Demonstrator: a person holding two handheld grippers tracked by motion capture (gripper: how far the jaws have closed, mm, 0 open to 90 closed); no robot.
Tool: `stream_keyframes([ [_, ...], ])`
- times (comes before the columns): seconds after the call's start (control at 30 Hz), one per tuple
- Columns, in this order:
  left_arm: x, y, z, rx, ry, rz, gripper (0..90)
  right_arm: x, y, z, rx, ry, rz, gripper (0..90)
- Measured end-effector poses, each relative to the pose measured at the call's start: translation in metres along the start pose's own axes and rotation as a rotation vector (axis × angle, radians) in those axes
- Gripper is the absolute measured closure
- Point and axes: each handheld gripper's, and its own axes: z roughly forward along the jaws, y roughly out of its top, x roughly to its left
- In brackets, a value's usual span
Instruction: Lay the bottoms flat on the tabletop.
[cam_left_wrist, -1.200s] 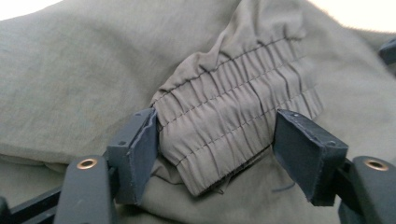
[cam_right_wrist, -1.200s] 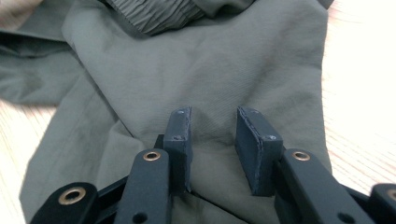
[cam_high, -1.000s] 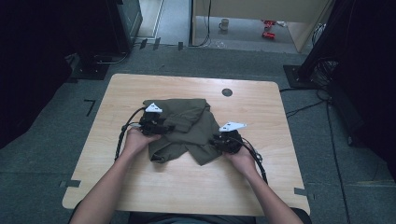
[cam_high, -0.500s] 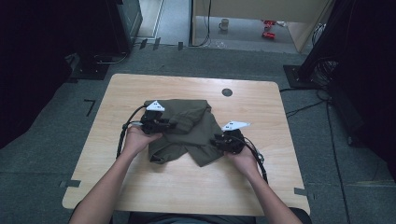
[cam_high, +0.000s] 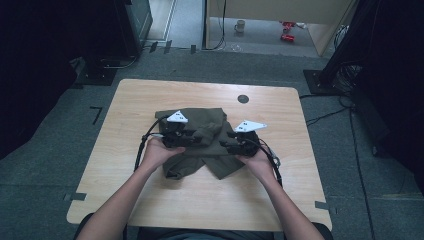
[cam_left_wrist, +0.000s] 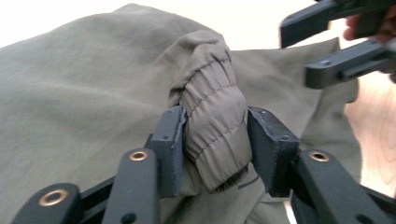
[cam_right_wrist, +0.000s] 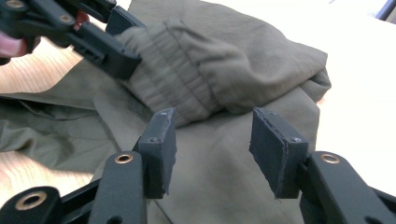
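Your olive-green garment (cam_high: 202, 142) lies crumpled near the middle of the desk (cam_high: 150, 95), a little toward your edge, with one flap trailing down toward that near edge. The cloth is thin and matte, folded over itself in soft ridges. Its elastic cuff (cam_left_wrist: 212, 126) is gathered into tight, ribbed pleats and stands up from the rest of the fabric.

Your left gripper (cam_high: 192, 139) has that cuff between its jaws: both pads press on the bunched band, which bulges above and below them. Those jaws have just been opening a little, yet the cuff is gripped.

Your right gripper (cam_right_wrist: 212, 149) hovers just beside the cuff, over the flat cloth. Its jaws stand apart and have just been opening, with nothing pinched between them. Both grippers sit close together above the garment.
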Motion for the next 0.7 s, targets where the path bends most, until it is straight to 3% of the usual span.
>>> stream_keyframes([
  [0.03, -0.003, 0.001, 0.001, -0.012, -0.031, 0.002, 51.6, -0.001, 0.002, 0.002, 0.004, 0.003, -0.009, 47.5],
  [0.13, -0.009, 0.003, 0.001, -0.028, -0.065, 0.005, 45.6, -0.002, 0.005, 0.002, -0.005, 0.008, -0.015, 44.6],
  [0.27, -0.013, 0.003, 0.003, -0.027, -0.112, 0.008, 44.0, 0.0, 0.009, 0.0, -0.02, 0.013, -0.023, 43.2],
  [0.3, -0.013, 0.003, 0.003, -0.027, -0.112, 0.008, 43.7, 0.0, 0.009, 0.0, -0.02, 0.013, -0.023, 43.2],
  [0.4, -0.021, 0.003, 0.006, -0.015, -0.098, 0.071, 41.2, 0.001, 0.013, -0.002, -0.049, 0.013, -0.02, 43.9],
  [0.47, -0.023, 0.003, 0.006, -0.009, -0.086, 0.089, 40.5, 0.002, 0.017, 0.001, -0.059, 0.033, -0.01, 44.6],
  [0.57, -0.018, 0.003, 0.003, -0.012, -0.078, 0.077, 41.9, 0.004, 0.017, 0.005, -0.049, 0.05, -0.02, 44.2],
  [0.6, -0.011, 0.002, -0.001, -0.018, -0.076, 0.051, 44.8, 0.007, 0.015, 0.01, -0.022, 0.055, -0.033, 41.9],
  [0.7, -0.006, 0.002, -0.003, -0.027, -0.091, 0.023, 48.2, 0.009, 0.012, 0.014, -0.005, 0.065, -0.029, 39.5],
])
